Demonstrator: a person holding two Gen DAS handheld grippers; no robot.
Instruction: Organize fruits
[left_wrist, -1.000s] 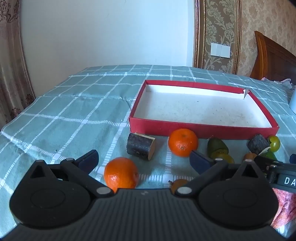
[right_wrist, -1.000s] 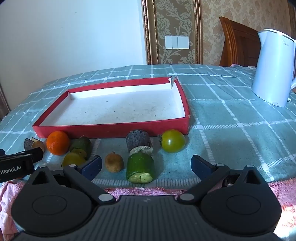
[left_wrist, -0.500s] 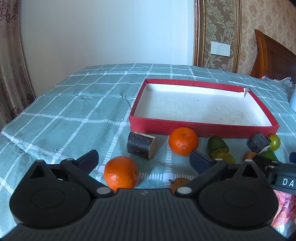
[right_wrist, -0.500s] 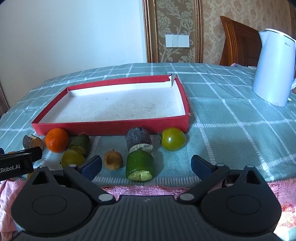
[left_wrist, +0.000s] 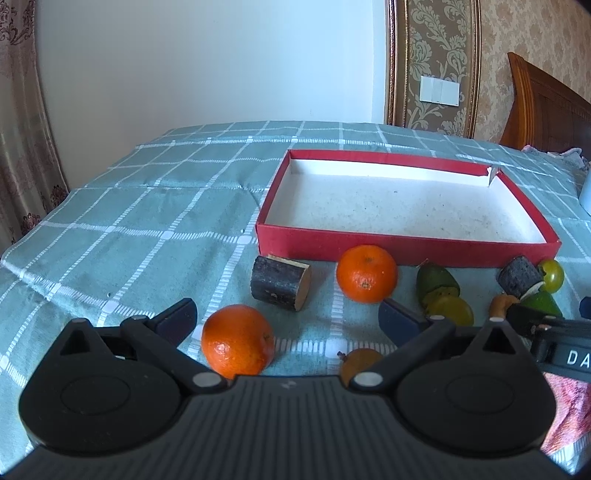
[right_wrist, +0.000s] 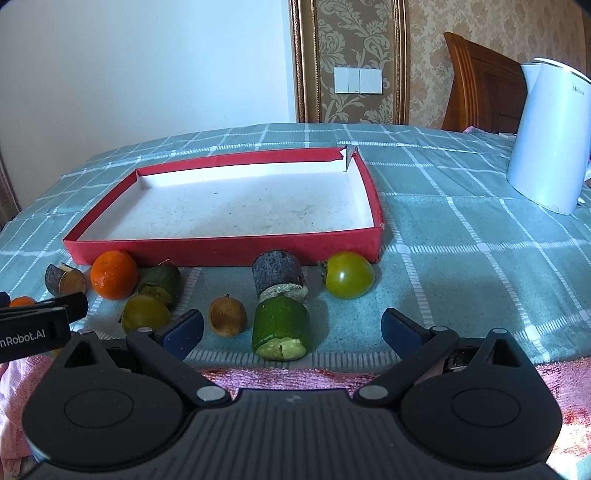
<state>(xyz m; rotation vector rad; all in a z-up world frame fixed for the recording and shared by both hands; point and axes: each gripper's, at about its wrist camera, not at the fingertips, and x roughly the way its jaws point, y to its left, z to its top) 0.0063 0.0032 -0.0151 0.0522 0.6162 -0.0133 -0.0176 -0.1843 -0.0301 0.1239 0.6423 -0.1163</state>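
Both claws low at the near edge of the desk, nothing lifted yet. Left claw (left_wrist: 286, 319): fingers spread wide, empty. Right claw (right_wrist: 291, 328): likewise spread, empty.

Red tray (left_wrist: 402, 247) sits mid-desk, bare inside. All fruit lies in a loose row along the tray's near wall, between it and me.

Left side: near orange (left_wrist: 238, 343) rests just inside my left claw's gap, close against the left finger, not gripped. Second orange (left_wrist: 366, 273) farther on, near the tray wall. Dark log-like piece (left_wrist: 280, 282) lies between them on its side, long axis across my view.

Right side: cut green piece (right_wrist: 280, 325) dead ahead between the right fingers, long axis pointing from me toward the tray, cut face to me. Green tomato (right_wrist: 349, 275) beyond, to the right.

Judgement: left claw is nearer a fruit. Round, so no axis to match; nudge slightly left to centre it, then close.
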